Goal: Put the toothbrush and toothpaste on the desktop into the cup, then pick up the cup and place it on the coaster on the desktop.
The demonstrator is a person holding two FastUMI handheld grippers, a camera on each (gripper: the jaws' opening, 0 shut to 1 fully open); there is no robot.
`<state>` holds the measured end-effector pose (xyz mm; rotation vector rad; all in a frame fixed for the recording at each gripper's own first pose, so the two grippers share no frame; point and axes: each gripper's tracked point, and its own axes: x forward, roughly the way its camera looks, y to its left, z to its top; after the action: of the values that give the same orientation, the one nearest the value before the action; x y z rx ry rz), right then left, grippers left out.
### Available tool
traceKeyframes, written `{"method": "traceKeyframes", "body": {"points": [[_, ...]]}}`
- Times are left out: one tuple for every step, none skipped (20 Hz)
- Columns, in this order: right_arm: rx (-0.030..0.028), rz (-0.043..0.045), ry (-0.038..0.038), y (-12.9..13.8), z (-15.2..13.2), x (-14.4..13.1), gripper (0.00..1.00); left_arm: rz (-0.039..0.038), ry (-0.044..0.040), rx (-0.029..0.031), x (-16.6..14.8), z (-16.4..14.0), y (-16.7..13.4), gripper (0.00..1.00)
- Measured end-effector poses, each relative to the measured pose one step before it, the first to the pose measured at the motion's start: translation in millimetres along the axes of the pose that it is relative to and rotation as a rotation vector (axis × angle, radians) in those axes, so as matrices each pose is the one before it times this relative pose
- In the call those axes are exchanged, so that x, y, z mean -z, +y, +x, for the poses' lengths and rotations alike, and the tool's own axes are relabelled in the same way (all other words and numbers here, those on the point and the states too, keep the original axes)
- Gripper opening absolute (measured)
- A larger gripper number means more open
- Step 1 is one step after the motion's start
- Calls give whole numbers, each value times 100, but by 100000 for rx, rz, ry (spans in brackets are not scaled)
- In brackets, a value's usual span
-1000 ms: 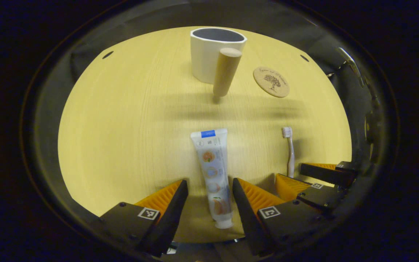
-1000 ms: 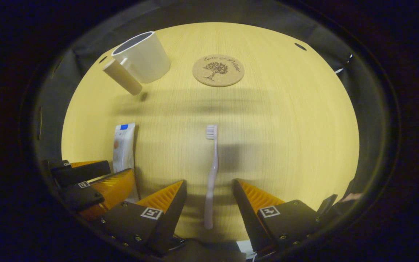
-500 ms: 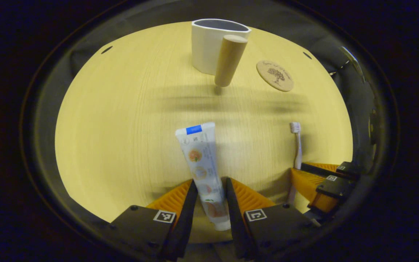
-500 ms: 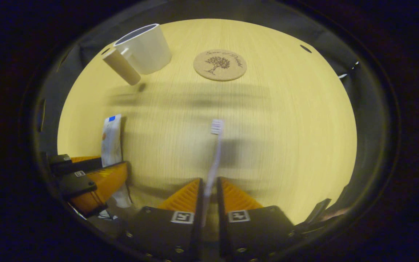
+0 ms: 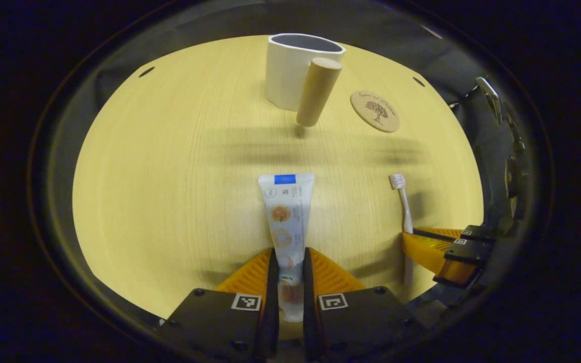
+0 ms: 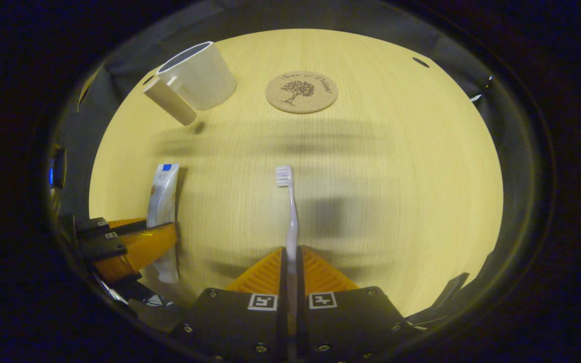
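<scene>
Orange fingers pinch both items, well short of the cup.

My left gripper (image 5: 288, 275) is closed on the toothpaste (image 5: 286, 212) near its cap end; my right gripper (image 6: 291, 267) is clamped on the toothbrush (image 6: 290, 212) handle (bristles pointing toward the cup). The white cup (image 5: 294, 68) stands on the wooden desktop (image 5: 169, 166), its wooden handle toward me, with the cork coaster (image 6: 301, 92) beside it.

White toothpaste (image 5: 287, 222) tube and pale toothbrush (image 6: 290, 212) point toward the far side. White cup (image 5: 290, 68) stands upright with a wooden handle. Round cork coaster (image 6: 301, 92) lies beside it.
</scene>
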<state>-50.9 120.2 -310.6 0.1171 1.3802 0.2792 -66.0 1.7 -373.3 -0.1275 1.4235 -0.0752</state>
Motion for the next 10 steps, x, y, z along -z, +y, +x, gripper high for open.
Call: {"method": "traceKeyframes", "body": {"points": [[-379,-101,-718,56,-86,58,8,-849,-511,468,101,-75,-6,27],[302,-578,-1544,-135,-240,-141,8,-989,-1175,588,-45,-220,-48,27],[82,-343,-1762,-88,-325,-147,8,-605,-1988,505,-102,-365,128,27],[-393,-88,-2270,-6,-383,-332,8,-241,-2346,161,-295,-411,39,27],[-1015,-108,-3042,4,-574,-359,8,-213,-2545,36,-334,-434,68,26],[-1178,15,-2383,81,-435,-436,8,-457,-2493,127,-391,-547,-5,26],[-1303,236,-2270,154,-315,-302,8,-309,-2331,33,-323,-324,7,26],[-1121,403,-2137,85,-466,-390,7,-241,-2886,82,-529,-411,-48,27],[-1217,460,-2898,154,-553,-503,7,2,-3207,162,-609,-463,37,27],[-1425,669,-3339,194,-578,-668,8,-57,-3096,100,-708,-556,-28,27]]}}
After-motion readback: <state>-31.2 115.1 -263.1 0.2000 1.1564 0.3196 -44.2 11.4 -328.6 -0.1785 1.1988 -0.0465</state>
